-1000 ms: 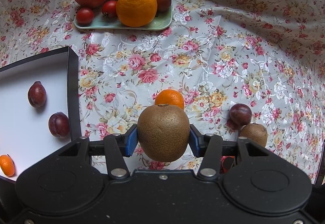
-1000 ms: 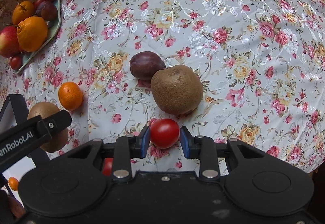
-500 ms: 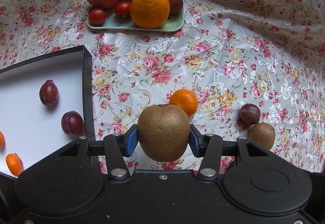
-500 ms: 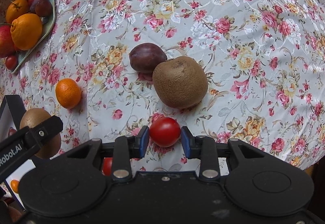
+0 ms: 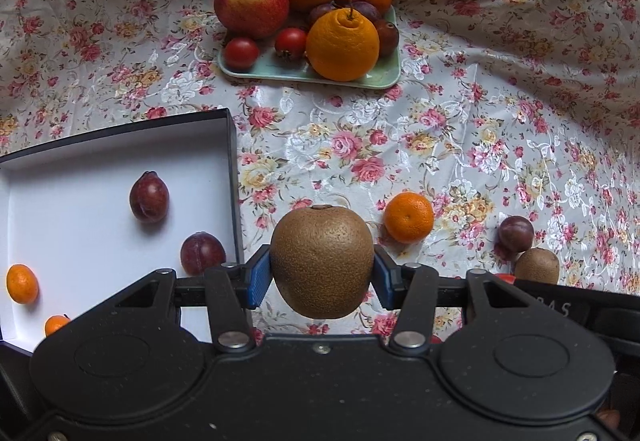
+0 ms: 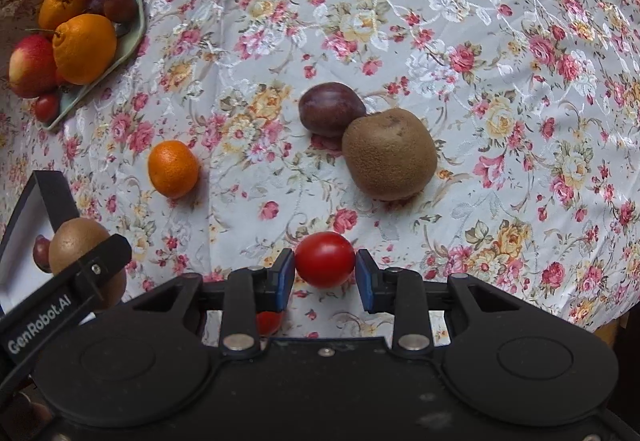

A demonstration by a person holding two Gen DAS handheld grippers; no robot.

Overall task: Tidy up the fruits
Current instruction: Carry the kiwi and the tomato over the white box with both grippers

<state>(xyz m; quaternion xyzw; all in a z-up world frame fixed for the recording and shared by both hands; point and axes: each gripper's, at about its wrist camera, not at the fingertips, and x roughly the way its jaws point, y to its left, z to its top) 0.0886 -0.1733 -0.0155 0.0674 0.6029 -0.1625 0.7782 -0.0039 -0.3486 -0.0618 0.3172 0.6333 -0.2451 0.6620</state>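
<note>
My left gripper (image 5: pixel 322 279) is shut on a brown kiwi (image 5: pixel 322 261), held above the floral cloth just right of the white box's black wall (image 5: pixel 231 177). The box holds two plums (image 5: pixel 149 197) and small mandarins (image 5: pixel 22 283). My right gripper (image 6: pixel 325 275) is shut on a red tomato (image 6: pixel 325 259), pointing straight down over the cloth. Beyond it lie a second kiwi (image 6: pixel 390 155) touching a plum (image 6: pixel 330 108), and a mandarin (image 6: pixel 173 169) to the left. The left gripper with its kiwi (image 6: pixel 74 241) shows at the right wrist view's lower left.
A green tray (image 5: pixel 386 79) at the back carries an apple (image 5: pixel 251 1), two big oranges, tomatoes and plums. Another tomato (image 6: pixel 267 322) lies on the cloth under the right gripper. The table edge (image 6: pixel 612 321) drops off at the right wrist view's lower right.
My left gripper carried the kiwi leftward toward the box, which now fills more of its view. My right gripper drifted slightly left, still gripping the tomato.
</note>
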